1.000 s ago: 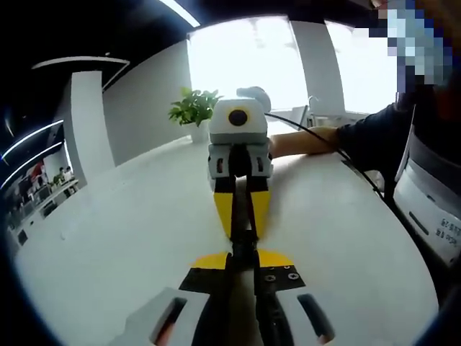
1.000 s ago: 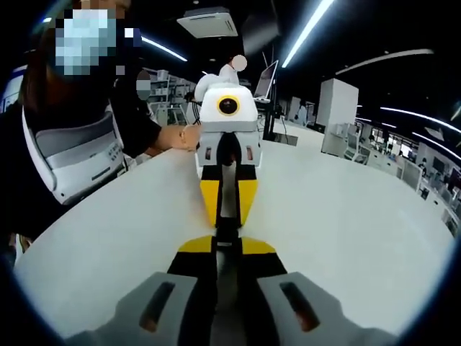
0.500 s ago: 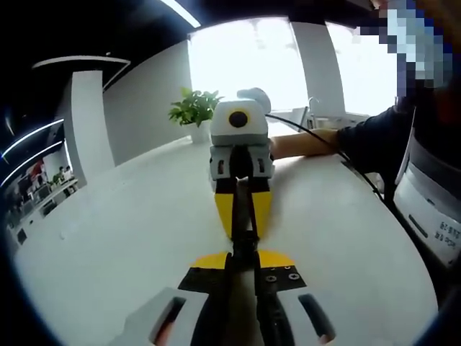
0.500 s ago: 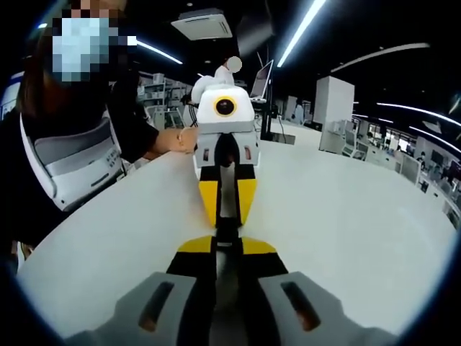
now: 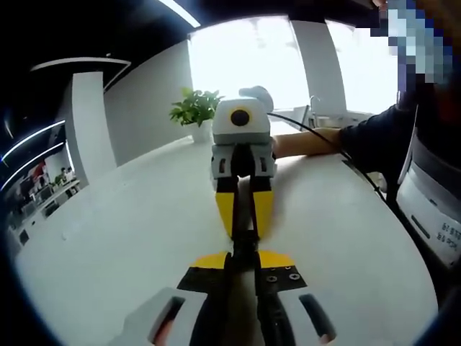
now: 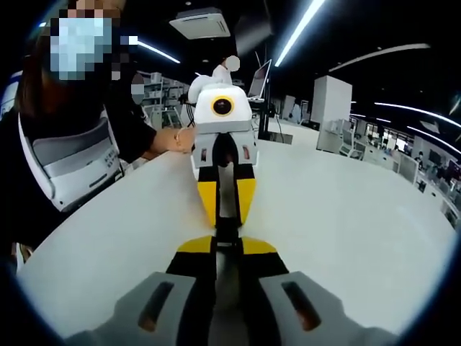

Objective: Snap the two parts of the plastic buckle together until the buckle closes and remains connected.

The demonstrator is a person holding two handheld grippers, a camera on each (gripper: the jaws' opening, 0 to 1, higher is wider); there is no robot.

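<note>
Left gripper view: the left gripper (image 5: 243, 261) has its jaws drawn in tight on a dark, thin piece, one half of the buckle (image 5: 243, 241). Facing it nose to nose is the right gripper (image 5: 243, 229), yellow-tipped, its jaws also narrow on the same dark line. The two tools meet above a white table (image 5: 130, 231). A potted plant (image 5: 194, 109) stands at the far edge, and a person's sleeve (image 5: 378, 140) and forearm lie on the table behind the right gripper. A black cable runs from that gripper toward the person.

Right gripper view: the right gripper (image 6: 227, 256) is clamped on its half of the buckle (image 6: 227, 232), which sits between the two sets of tips. The left gripper (image 6: 226, 216) faces it head on, jaws narrow. The person's hand (image 6: 180, 138) is behind it. The open office beyond is too blurred to detail.

Judgement: the step in hand is the pressing together itself. The halves look lined up end to end, but the joint is thin, dark and partly hidden by the tips, so I cannot tell whether the latch has caught.

Next move calls for a straight push along the shared axis, no twist, both grips kept firm, then a light pull apart to test that it holds.
</note>
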